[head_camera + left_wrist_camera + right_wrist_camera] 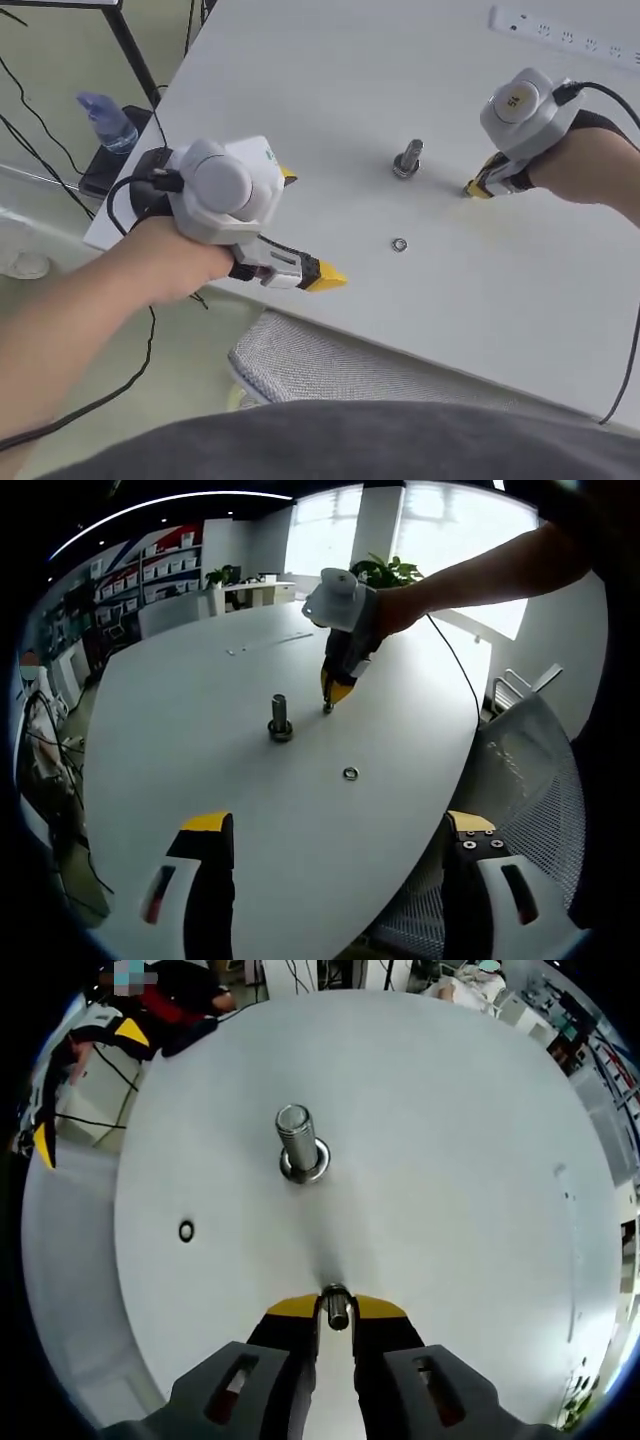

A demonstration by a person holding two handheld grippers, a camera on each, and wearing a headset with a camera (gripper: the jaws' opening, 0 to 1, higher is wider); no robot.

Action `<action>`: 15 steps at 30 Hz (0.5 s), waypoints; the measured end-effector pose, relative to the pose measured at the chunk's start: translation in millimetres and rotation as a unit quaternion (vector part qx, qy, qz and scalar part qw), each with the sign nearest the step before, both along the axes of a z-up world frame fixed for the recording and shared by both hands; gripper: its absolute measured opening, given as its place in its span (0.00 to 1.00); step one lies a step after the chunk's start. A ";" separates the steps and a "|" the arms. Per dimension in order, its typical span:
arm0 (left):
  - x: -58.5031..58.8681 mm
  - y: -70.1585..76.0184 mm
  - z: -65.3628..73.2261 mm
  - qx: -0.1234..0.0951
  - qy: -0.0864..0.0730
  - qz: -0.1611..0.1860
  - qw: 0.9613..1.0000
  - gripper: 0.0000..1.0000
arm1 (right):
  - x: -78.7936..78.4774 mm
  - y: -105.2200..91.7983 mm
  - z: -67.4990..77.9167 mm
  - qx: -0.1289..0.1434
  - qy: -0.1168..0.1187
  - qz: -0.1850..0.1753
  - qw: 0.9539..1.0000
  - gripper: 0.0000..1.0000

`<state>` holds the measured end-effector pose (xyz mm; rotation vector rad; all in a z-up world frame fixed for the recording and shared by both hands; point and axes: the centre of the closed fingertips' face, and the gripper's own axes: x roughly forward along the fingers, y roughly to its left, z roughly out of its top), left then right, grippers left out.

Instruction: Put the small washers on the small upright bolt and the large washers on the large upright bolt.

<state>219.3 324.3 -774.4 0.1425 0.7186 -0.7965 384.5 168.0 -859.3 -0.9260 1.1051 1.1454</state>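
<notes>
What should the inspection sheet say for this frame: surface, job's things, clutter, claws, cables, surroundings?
Surface: white table, nothing spilled.
Job's things: large bolt upright, metal ring round its base; loose washer lying flat, apart from the bolt; small metal part, kind unclear.
Clutter: power strip at the far edge.
Claws: left claw open, holding nothing; right claw shut on the small metal part, tip down at the table beside the bolt.
Cables: black cable from the left claw; second cable from the right.
Surroundings: mesh chair; spray bottle below table level.
</notes>
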 end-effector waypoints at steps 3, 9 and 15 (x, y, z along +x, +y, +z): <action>-0.9 1.7 -1.5 0.002 0.002 0.001 1.000 0.86 | -0.2 -1.1 -3.6 -0.006 0.000 0.003 1.000 0.13; -1.7 2.9 -2.9 0.001 0.004 0.004 1.000 0.85 | -1.7 -0.5 -4.7 -0.009 0.000 0.006 1.000 0.13; -3.3 1.2 -3.6 0.000 0.005 0.004 1.000 0.86 | 1.9 -1.2 -8.3 -0.011 -0.003 0.009 1.000 0.13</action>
